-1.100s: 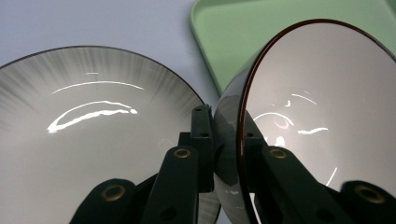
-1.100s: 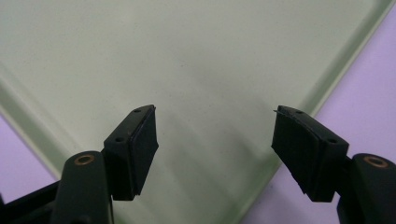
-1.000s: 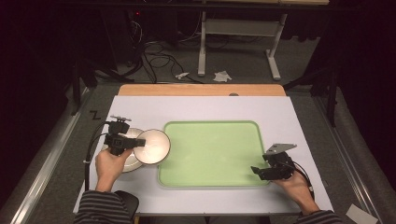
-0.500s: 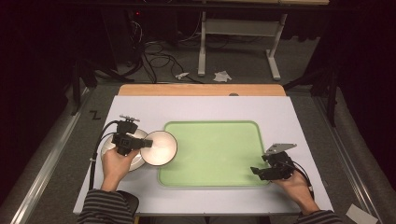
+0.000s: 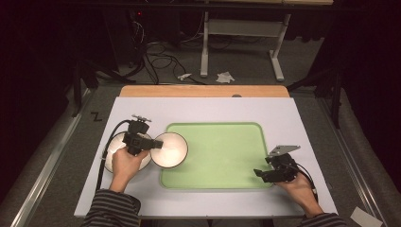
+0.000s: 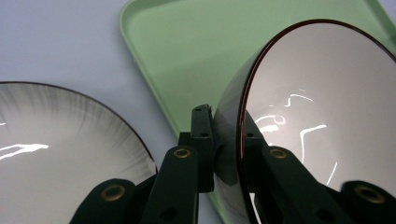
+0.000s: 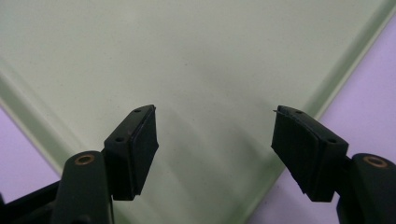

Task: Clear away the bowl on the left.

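The bowl (image 5: 170, 150) is pinched by its rim in my left gripper (image 5: 150, 143) and hangs over the near-left edge of the green tray (image 5: 222, 156), which I read as a carry from the table onto the tray. In the high view it sits just right of the plate (image 5: 113, 153), whose far part is covered by my left hand (image 5: 125, 163); the rim hold makes sense, since the bowl's wall is the only part thin enough for the jaws. My right gripper (image 5: 259, 173) rests at the tray's near-right corner, well apart from the bowl, probably waiting so it does not crowd the landing spot.

In the left gripper view the jaws are clamped across the bowl's wall (image 6: 299, 107), one pad outside and one inside, and the bowl is tipped on edge with its white inside facing right. The plate (image 6: 56, 154) lies flat to the left, the tray's rim (image 6: 140, 70) runs between them.

In the right gripper view the jaws stand wide apart with nothing between them, above the tray's floor (image 7: 187, 60) near its corner.
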